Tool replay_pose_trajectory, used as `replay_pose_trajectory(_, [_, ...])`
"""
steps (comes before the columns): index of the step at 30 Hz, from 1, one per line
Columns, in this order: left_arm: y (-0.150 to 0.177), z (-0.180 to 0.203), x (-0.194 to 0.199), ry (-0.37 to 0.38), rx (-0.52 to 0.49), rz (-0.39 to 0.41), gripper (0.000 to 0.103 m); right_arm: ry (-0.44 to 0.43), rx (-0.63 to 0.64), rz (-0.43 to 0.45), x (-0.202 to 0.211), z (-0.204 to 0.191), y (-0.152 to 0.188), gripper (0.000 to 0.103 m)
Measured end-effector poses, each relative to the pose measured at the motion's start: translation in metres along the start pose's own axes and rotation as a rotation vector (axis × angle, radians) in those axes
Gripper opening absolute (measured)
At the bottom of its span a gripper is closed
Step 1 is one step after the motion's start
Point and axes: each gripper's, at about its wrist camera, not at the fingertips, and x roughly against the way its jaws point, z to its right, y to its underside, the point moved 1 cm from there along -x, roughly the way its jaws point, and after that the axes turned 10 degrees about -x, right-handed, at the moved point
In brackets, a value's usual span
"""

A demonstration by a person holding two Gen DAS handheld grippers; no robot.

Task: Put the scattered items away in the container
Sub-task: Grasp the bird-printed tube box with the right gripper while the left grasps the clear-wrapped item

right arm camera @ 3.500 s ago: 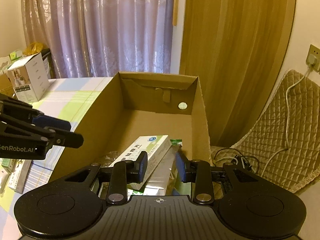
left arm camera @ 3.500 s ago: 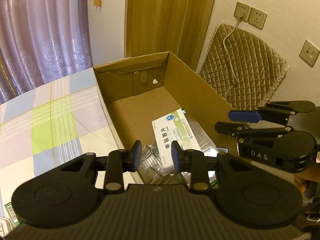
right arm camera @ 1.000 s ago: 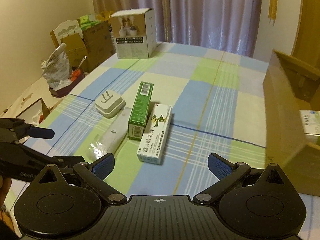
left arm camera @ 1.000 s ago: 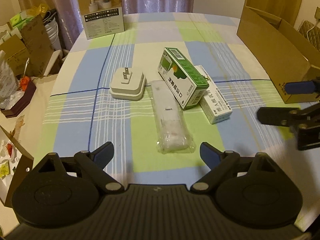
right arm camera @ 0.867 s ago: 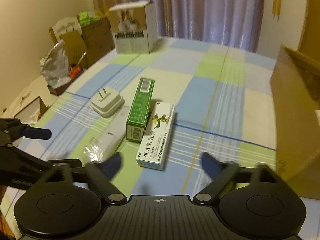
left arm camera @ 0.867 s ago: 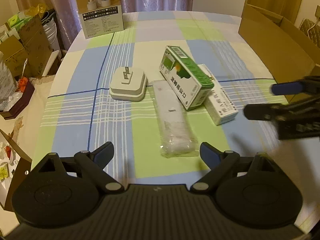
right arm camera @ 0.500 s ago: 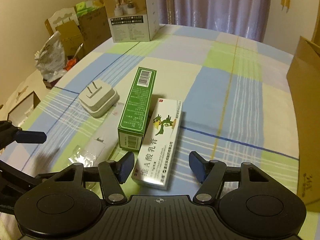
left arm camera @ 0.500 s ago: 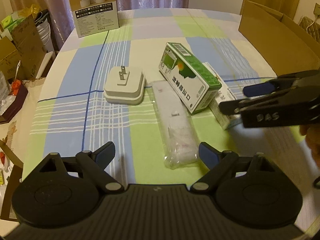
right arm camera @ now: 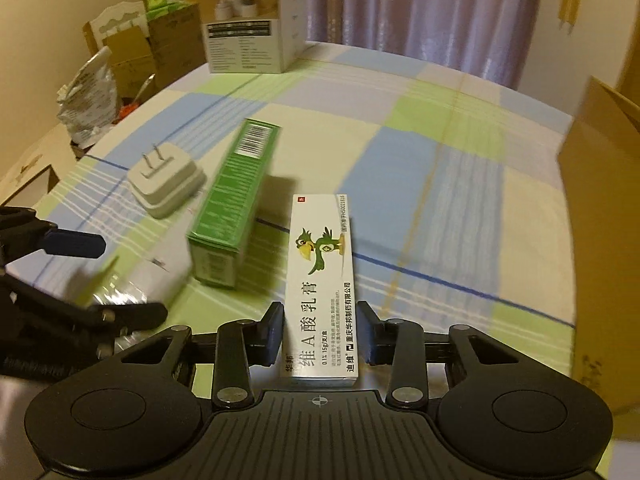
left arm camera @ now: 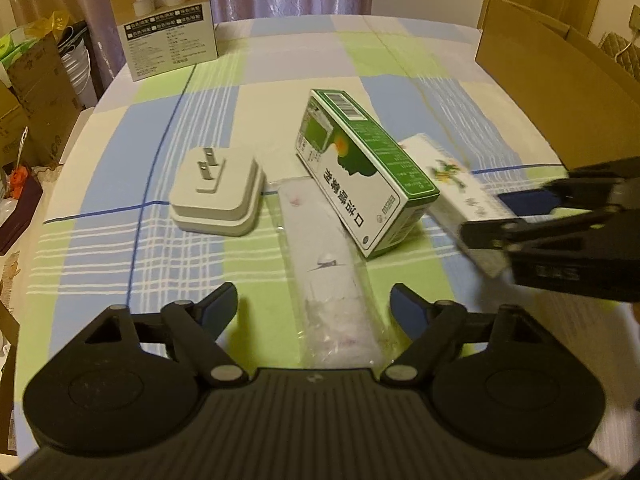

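Observation:
My right gripper (right arm camera: 320,332) is shut on the near end of a white ointment box (right arm camera: 322,264) printed with a green bird; the left wrist view shows that box (left arm camera: 460,188) blurred in the right gripper (left arm camera: 496,220). Beside it lie a green medicine box (left arm camera: 360,176), a white plug adapter (left arm camera: 218,196) with its prongs up, and a long item in clear plastic wrap (left arm camera: 328,268). My left gripper (left arm camera: 314,304) is open, its fingers spread either side of the wrapped item's near end. The open cardboard container (left arm camera: 540,80) stands at the table's right.
A tall product box (left arm camera: 168,28) stands at the far left corner of the checked tablecloth (left arm camera: 280,60). Cartons and bags (left arm camera: 36,92) crowd the floor beyond the table's left edge. Purple curtains hang behind.
Both grippers left the container and came over the table. The right fingers narrowed from wide open onto the white ointment box. The left gripper opened and moved closer to the wrapped item.

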Motion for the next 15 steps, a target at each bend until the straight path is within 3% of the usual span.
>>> replay_pose_trajectory(6, [-0.003, 0.006, -0.011, -0.013, 0.003, -0.018, 0.061, 0.013, -0.034, 0.002, 0.013, 0.017, 0.01, 0.041])
replay_pose_trajectory(7, [-0.004, 0.006, -0.011, -0.01, 0.004, -0.018, 0.053, 0.013, -0.039, 0.001, 0.015, 0.019, 0.011, 0.041])
replay_pose_trajectory(8, [-0.005, 0.007, -0.01, -0.006, 0.0, -0.017, 0.038, 0.013, -0.042, 0.0, 0.017, 0.02, 0.013, 0.041])
replay_pose_trajectory(15, [0.004, 0.018, 0.006, 0.023, 0.028, -0.055, 0.035, 0.003, -0.06, -0.004, 0.032, 0.025, 0.025, 0.041])
